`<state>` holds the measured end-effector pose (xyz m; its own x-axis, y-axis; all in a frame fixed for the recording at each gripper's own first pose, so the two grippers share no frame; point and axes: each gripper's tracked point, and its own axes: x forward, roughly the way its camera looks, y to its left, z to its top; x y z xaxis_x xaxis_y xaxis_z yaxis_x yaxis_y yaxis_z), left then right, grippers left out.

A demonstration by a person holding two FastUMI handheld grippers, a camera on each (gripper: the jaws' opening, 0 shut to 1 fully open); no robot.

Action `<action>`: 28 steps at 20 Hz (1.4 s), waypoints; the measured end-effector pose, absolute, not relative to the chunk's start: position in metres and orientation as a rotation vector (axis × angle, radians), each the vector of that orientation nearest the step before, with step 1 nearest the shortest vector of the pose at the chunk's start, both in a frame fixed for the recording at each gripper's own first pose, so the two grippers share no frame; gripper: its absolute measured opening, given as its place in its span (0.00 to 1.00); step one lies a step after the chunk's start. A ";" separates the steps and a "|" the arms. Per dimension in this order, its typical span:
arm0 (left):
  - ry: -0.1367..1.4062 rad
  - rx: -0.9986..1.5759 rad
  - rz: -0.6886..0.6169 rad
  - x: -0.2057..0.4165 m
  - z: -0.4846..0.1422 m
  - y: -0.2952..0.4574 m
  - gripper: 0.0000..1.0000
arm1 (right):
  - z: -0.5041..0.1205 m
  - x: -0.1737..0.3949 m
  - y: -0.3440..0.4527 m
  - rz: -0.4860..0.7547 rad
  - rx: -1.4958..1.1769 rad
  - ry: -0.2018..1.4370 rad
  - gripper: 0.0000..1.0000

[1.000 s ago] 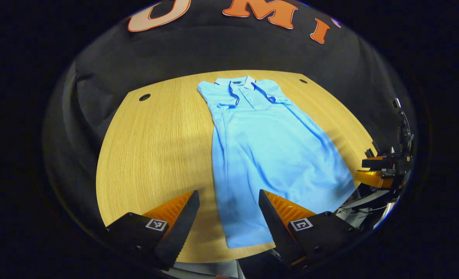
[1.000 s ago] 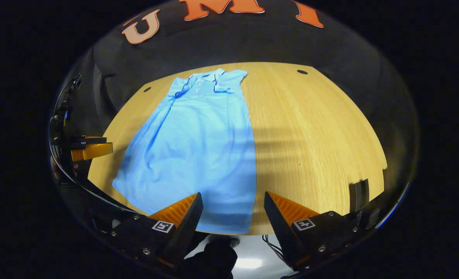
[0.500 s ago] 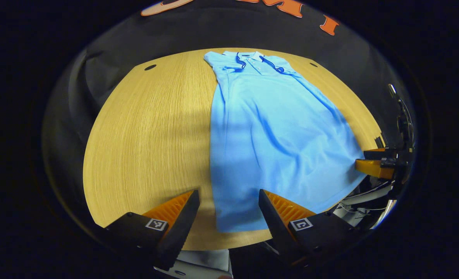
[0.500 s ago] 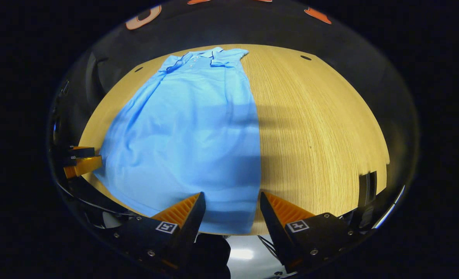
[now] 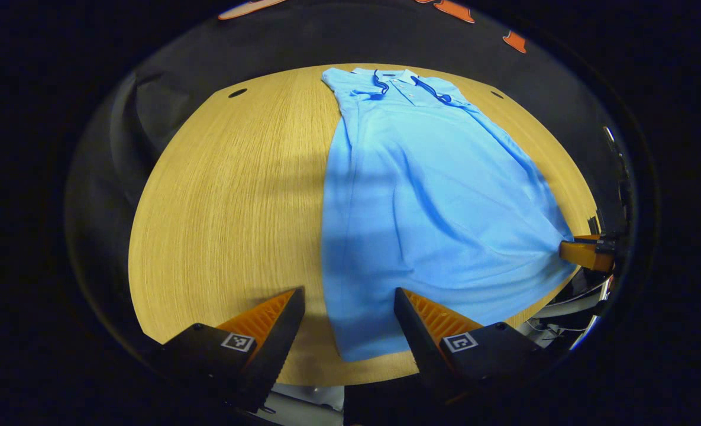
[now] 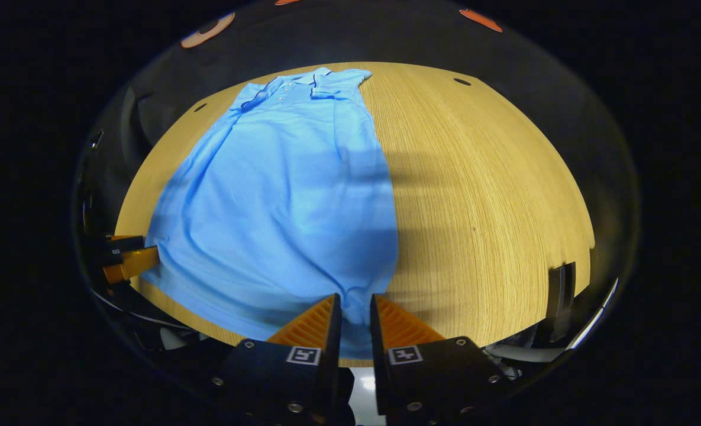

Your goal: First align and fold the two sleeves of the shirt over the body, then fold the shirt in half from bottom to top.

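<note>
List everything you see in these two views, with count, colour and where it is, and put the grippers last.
shirt: one, light blue polo with dark collar trim, flat on the table, sleeves folded in over the body, collar at the far end.
table: one, light wood, beneath the shirt.
cable holes: two, dark, near the table's far corners.
left gripper: one, open, fingers either side of the shirt's near hem corner.
right gripper: one, closed on the hem at the other near corner.

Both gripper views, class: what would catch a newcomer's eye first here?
A bright blue shirt lies flat on the wooden table, collar at the far edge, sleeves folded in. At the near hem, the right gripper pinches one corner, while the left gripper sits open over the other.
</note>
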<state>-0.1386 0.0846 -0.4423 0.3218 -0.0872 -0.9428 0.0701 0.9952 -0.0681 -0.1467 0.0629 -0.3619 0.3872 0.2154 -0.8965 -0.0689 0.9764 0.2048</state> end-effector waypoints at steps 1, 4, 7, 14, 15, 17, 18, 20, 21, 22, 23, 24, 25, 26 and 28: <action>1.231 -0.011 -0.123 -0.134 -0.443 0.080 0.89 | -0.362 -0.144 0.064 0.168 0.174 1.160 0.11; 1.221 -0.046 -0.138 -0.128 -0.443 0.068 0.14 | -0.361 -0.138 0.070 0.161 0.267 1.171 0.02; 1.239 -0.095 -0.146 -0.121 -0.440 0.068 0.05 | -0.347 -0.122 0.071 0.163 0.273 1.106 0.01; 1.091 -0.143 -0.169 -0.054 -0.391 0.072 0.05 | -0.299 -0.071 0.080 0.196 0.326 0.996 0.01; 1.066 -0.138 -0.172 -0.041 -0.383 0.073 0.05 | -0.291 -0.061 0.080 0.197 0.326 0.975 0.01; 1.023 -0.135 -0.175 -0.022 -0.371 0.074 0.05 | -0.277 -0.040 0.082 0.203 0.330 0.941 0.01; 1.013 -0.144 -0.176 -0.013 -0.365 0.075 0.05 | -0.272 -0.030 0.084 0.206 0.329 0.927 0.01; 0.980 -0.146 -0.176 0.010 -0.358 0.077 0.05 | -0.265 -0.010 0.084 0.203 0.325 0.906 0.01; 0.963 -0.143 -0.177 0.023 -0.355 0.079 0.05 | -0.261 -0.002 0.084 0.201 0.326 0.899 0.01; 0.944 -0.143 -0.181 0.034 -0.350 0.078 0.05 | -0.256 0.009 0.084 0.200 0.329 0.889 0.01; 0.929 -0.144 -0.186 0.047 -0.346 0.078 0.05 | -0.253 0.019 0.084 0.194 0.333 0.882 0.01; 0.927 -0.144 -0.189 0.056 -0.345 0.079 0.05 | -0.248 0.031 0.083 0.188 0.341 0.864 0.01; 0.913 -0.150 -0.189 0.069 -0.341 0.080 0.05 | -0.242 0.043 0.086 0.190 0.352 0.849 0.01; 0.903 -0.154 -0.196 0.081 -0.337 0.077 0.05 | -0.236 0.054 0.086 0.189 0.360 0.837 0.01; 0.872 -0.146 -0.204 0.106 -0.331 0.078 0.05 | -0.229 0.078 0.087 0.187 0.361 0.816 0.01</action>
<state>0.1058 0.0784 -0.3312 0.6261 -0.2364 -0.7431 0.1178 0.9707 -0.2096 0.0776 0.0871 -0.2287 0.6731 0.2992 -0.6763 -0.0244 0.9230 0.3841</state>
